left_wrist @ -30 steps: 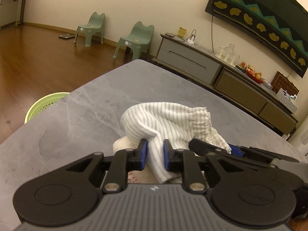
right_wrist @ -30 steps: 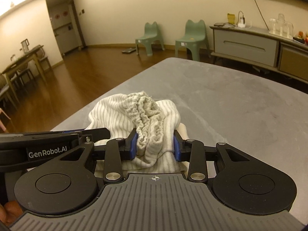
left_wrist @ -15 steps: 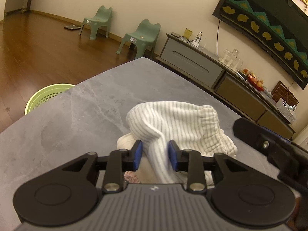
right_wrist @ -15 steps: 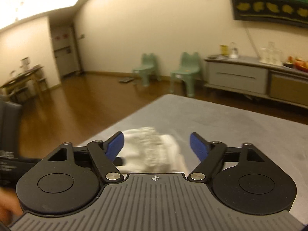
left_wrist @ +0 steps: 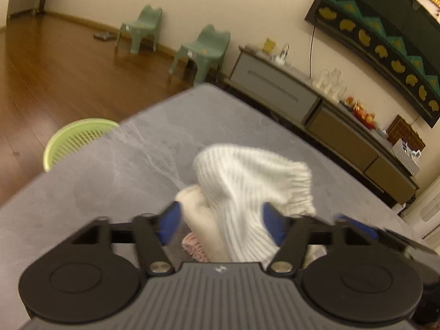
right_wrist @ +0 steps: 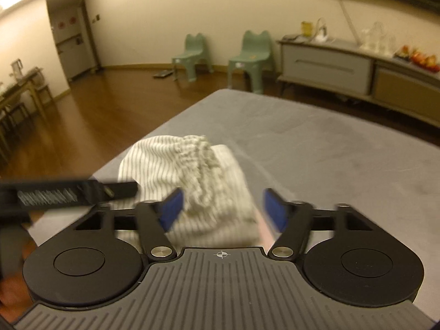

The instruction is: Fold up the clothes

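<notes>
A white striped garment (left_wrist: 247,187) lies bunched in a mound on the grey table (left_wrist: 132,159), on top of a cream folded piece (left_wrist: 195,211) with a bit of pink fabric (left_wrist: 194,249) under it. My left gripper (left_wrist: 221,224) is open, its blue pads either side of the mound's near end. In the right wrist view the same striped garment (right_wrist: 189,173) shows its gathered waistband on top, and my right gripper (right_wrist: 221,210) stands open around its near edge. The other gripper's finger (right_wrist: 68,192) crosses in at the left.
A light green basket (left_wrist: 74,140) stands on the wooden floor past the table's left edge. Two green chairs (right_wrist: 250,55) and a long sideboard (right_wrist: 357,68) with glassware and fruit line the far wall. A dining table with chairs (right_wrist: 16,96) is at the far left.
Both grippers have let go of the striped garment and opened wide. The right one pulled back and up, then came down close again; the mound stays on the table.
</notes>
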`<state>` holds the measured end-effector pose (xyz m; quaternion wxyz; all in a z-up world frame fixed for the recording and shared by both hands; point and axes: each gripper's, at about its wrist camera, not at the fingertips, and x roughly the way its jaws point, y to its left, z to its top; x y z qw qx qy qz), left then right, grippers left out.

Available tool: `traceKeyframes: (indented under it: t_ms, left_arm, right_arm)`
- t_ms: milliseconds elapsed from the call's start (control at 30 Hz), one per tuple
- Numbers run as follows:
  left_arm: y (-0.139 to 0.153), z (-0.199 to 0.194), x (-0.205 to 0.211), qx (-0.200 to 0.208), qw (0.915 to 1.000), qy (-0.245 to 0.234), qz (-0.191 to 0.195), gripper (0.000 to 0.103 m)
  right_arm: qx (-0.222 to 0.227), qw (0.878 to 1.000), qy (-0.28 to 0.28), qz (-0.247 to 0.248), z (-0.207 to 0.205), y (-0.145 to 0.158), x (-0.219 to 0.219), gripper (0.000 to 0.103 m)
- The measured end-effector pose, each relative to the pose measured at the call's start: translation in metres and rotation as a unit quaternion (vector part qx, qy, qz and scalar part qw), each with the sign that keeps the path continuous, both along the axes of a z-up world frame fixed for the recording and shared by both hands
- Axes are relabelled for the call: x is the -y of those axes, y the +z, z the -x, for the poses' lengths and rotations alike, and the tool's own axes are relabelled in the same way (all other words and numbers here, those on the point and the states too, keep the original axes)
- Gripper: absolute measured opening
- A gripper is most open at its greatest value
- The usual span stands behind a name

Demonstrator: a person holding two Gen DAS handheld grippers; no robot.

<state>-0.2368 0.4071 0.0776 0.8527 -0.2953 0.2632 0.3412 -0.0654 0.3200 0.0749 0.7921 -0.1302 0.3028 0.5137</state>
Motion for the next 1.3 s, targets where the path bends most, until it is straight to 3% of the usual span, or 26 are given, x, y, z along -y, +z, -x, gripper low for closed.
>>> traceKeyframes:
  t_ms: [33, 67, 233, 400, 533, 700, 800, 1300]
  left_arm:
    - [0.004, 0.006, 0.007, -0.001, 1.0, -0.002, -0.004, 0.099]
    - [0.007, 0.012, 0.014, -0.003, 1.0, -0.007, -0.004, 0.103]
    - [0.014, 0.029, 0.048, -0.009, 0.9998, -0.014, 0.009, 0.103]
    - [0.017, 0.029, 0.082, -0.022, 0.9987, -0.036, -0.028, 0.103]
    - [0.02, 0.028, 0.109, -0.033, 0.9963, -0.054, -0.057, 0.103]
    - [0.014, 0.019, 0.113, -0.021, 0.9962, -0.073, -0.044, 0.103]
    - [0.011, 0.012, 0.122, -0.031, 0.995, -0.073, -0.061, 0.103]
    - [0.002, 0.004, 0.117, -0.077, 0.9917, -0.056, -0.086, 0.103]
  right_arm:
    - [0.012, 1.0, -0.002, 0.007, 0.008, 0.004, 0.01, 0.084]
    - [0.02, 1.0, 0.001, 0.017, 0.015, 0.006, 0.018, 0.084]
    - [0.038, 0.996, 0.035, 0.065, 0.048, 0.002, 0.064, 0.09]
    - [0.067, 0.991, 0.064, 0.095, 0.08, -0.002, 0.112, 0.093]
    - [0.076, 0.991, 0.072, 0.079, 0.093, 0.0, 0.141, 0.094]
    - [0.069, 0.995, 0.062, 0.042, 0.097, -0.001, 0.173, 0.096]
    - [0.041, 0.997, 0.049, 0.046, 0.086, -0.004, 0.178, 0.096]
    - [0.022, 0.999, 0.025, 0.023, 0.063, 0.008, 0.169, 0.096]
